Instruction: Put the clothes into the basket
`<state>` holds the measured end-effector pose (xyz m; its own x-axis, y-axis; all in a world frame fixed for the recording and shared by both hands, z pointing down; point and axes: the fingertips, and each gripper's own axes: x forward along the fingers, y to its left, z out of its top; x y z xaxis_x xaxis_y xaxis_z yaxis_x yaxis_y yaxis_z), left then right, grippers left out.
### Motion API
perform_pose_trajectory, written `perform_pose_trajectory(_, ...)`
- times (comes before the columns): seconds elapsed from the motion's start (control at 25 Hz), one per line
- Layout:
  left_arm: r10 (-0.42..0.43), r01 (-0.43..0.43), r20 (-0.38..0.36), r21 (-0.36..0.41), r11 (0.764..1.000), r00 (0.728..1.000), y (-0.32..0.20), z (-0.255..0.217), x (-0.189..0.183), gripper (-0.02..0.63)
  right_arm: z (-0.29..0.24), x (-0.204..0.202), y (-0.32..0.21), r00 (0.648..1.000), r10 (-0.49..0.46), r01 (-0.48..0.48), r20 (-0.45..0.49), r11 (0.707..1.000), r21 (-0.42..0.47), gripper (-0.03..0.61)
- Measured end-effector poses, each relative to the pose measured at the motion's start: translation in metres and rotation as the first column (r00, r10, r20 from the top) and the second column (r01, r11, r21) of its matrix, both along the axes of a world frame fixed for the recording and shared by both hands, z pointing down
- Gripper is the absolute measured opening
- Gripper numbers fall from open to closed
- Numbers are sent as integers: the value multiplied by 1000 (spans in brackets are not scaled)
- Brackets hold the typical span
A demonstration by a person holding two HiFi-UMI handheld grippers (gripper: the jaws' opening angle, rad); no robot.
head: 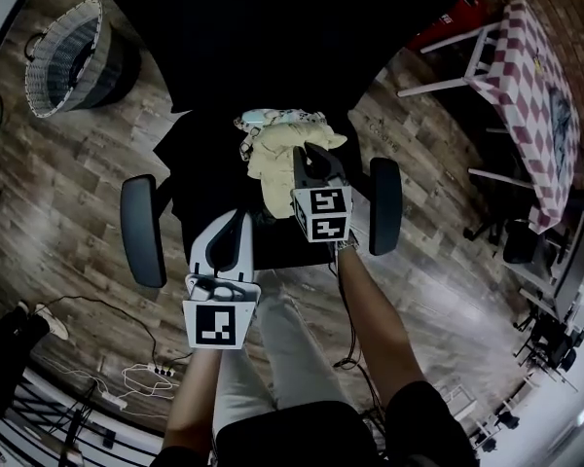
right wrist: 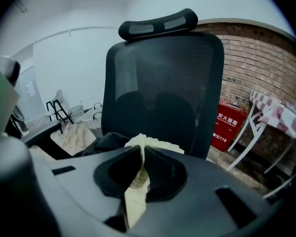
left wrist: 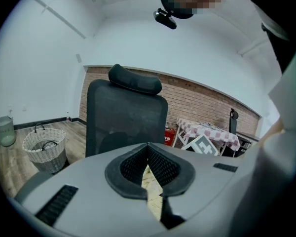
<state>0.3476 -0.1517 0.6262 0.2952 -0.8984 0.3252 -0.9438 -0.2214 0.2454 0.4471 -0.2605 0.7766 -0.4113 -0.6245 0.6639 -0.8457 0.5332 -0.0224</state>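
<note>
Right tool [right wrist: 142, 157]: jaws pinched together on a fold of the pale yellow garment [head: 273, 168], above the chair seat.
Left tool [left wrist: 148, 152]: jaws closed with nothing between them; held low in front of the chair, apart from the clothes.
Pale yellow garment: draped over the front of the seat, its upper fold caught in the right tool; it touches the rest of the heap.
Other clothes: a light patterned piece [head: 273, 118] lies just behind it, on the seat of the black office chair [head: 141, 227].
Wicker basket [left wrist: 45, 157]: upright on the wooden floor, well apart from the chair, towards the upper left in the head view.
Basket contents: the interior is dim; only a dark handle-like shape shows, and probably no garment, though this cannot be confirmed.
Progress: judged early; one garment is gripped and none is visibly delivered.
Left to do: carry the gripped garment across to the basket and release it, then return for the patterned piece.
</note>
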Motion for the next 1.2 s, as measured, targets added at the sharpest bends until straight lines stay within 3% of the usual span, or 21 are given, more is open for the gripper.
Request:
perform_pose_trajectory(0.64,-128,127,4,102,987,992,44,-108,-54,12,-240,-39,35,975,-53,-3,216,969,249,31)
perform_pose_trajectory(0.96,-218,211,20,175,962,976,59,-170,-86,12,-350,-88,48,936,-212,104,280,929,355,31)
perform_pose_trajectory(1.2,-353,340,22,215,915,935,87,-212,-133,12,-415,-143,79,872,-376,225,315,877,425,31)
